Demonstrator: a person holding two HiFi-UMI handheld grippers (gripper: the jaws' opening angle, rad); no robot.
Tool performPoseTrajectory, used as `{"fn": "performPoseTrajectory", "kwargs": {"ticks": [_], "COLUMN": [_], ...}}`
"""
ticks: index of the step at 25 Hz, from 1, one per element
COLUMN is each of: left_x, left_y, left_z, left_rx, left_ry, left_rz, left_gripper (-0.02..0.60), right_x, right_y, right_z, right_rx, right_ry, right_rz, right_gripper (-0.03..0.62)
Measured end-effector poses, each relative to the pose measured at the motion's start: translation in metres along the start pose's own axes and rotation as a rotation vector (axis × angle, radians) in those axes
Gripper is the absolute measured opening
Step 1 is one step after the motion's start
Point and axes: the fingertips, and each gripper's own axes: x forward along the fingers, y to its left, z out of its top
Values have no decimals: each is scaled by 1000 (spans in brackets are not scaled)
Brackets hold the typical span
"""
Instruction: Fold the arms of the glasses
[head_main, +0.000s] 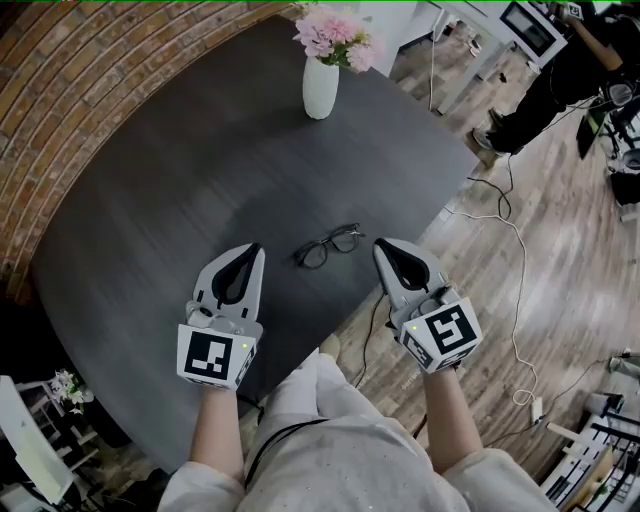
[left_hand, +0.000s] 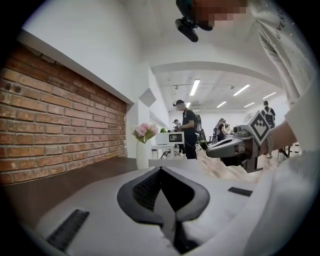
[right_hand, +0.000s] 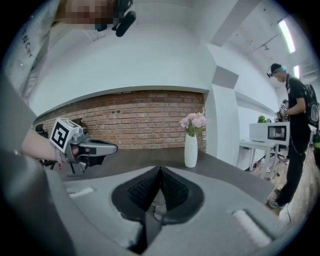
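Black-framed glasses (head_main: 328, 246) lie on the dark round table (head_main: 180, 170), near its front edge, with nothing touching them. My left gripper (head_main: 252, 249) hovers just left of them, jaws shut and empty. My right gripper (head_main: 383, 243) hovers just right of them, also shut and empty. In the left gripper view the jaws (left_hand: 160, 169) meet with nothing between them, and the right gripper (left_hand: 235, 145) shows beyond. In the right gripper view the shut jaws (right_hand: 160, 169) have a bit of the glasses (right_hand: 157, 210) visible below them, with the left gripper (right_hand: 90, 148) off to the left.
A white vase of pink flowers (head_main: 320, 85) stands at the table's far side. A brick wall (head_main: 60, 90) curves round the left. Cables (head_main: 510, 250) trail over the wood floor on the right, where a person in black (head_main: 560, 70) stands.
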Motion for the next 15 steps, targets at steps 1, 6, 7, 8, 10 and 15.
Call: {"fn": "performPoseTrajectory", "kwargs": {"ticks": [1, 6, 7, 8, 10, 15], "left_x": [-1, -7, -7, -8, -9, -11], "left_y": [2, 5, 6, 6, 7, 6], "left_z": [3, 25, 29, 32, 42, 61], "left_rx": [-1, -26, -32, -36, -43, -31], "left_ry": [-8, -54, -62, -70, -86, -123], "left_rz": [4, 16, 16, 16, 17, 15], "left_gripper": [-2, -2, -2, -2, -2, -2], "right_x": [-1, -7, -8, -9, -10, -17], "right_y": [0, 1, 1, 1, 1, 0], "right_z": [4, 19, 21, 24, 34, 54], "right_rx": [-4, -18, -19, -22, -31, -42], "right_ry": [-5, -26, -31, -37, -52, -91], "right_rz": [-4, -16, -19, -21, -26, -38], "right_gripper": [0, -2, -2, -2, -2, -2]}}
